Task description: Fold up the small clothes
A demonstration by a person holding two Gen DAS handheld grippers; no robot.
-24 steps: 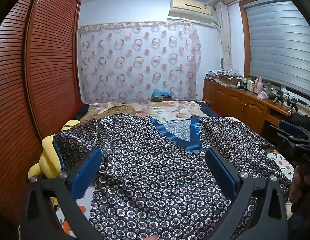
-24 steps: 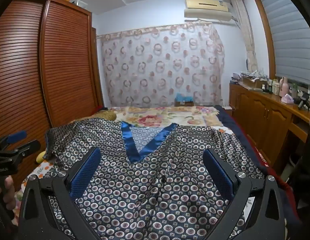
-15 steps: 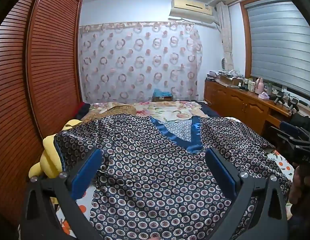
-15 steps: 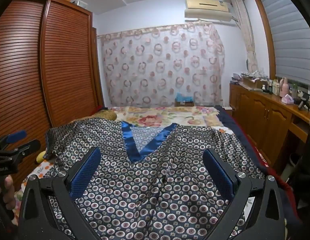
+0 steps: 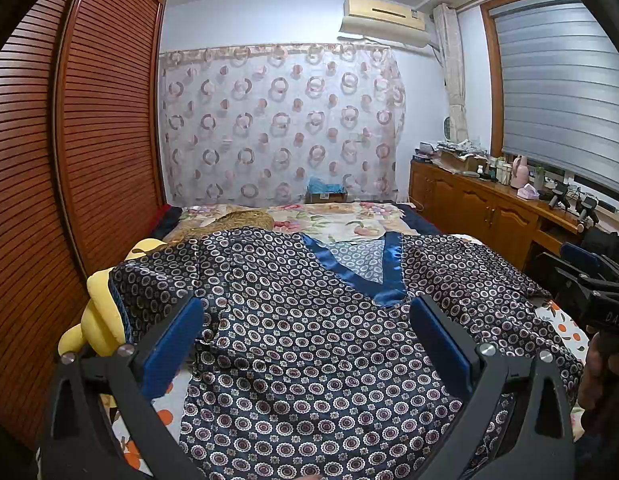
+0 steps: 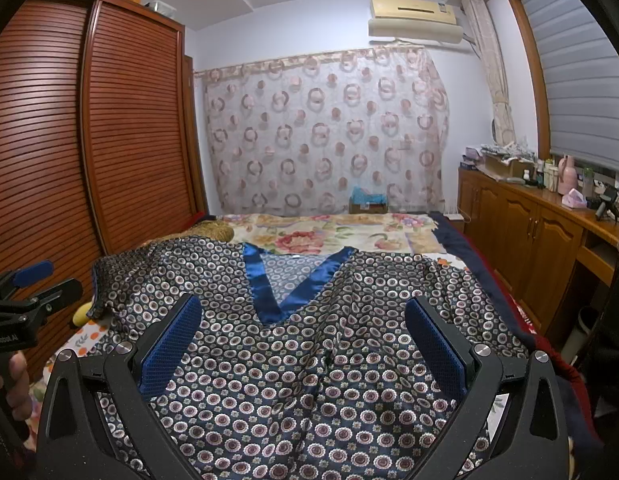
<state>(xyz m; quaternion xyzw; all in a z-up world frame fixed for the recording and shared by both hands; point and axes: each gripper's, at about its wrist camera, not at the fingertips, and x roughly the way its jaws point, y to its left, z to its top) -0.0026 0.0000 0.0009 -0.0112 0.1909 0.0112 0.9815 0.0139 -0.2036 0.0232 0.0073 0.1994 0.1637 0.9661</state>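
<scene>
Satin pajama top (image 5: 309,344), dark navy with a ringed-dot print and a blue V-neck trim (image 5: 361,276), lay spread flat, front up, across the bed (image 6: 349,236), its sleeves reaching out to both sides. Left gripper (image 5: 305,344) hung above the lower part of the garment with its blue-padded fingers (image 5: 171,346) set wide apart, gripping nothing. Right gripper (image 6: 303,344) hung likewise above the top, jaws wide and empty. A yellow plush toy (image 5: 101,312) sat at the bed's left edge, partly under a sleeve. Beyond the bed hung a ring-patterned curtain (image 5: 277,120), with a louvred wooden wardrobe (image 5: 89,120) along the left.
</scene>
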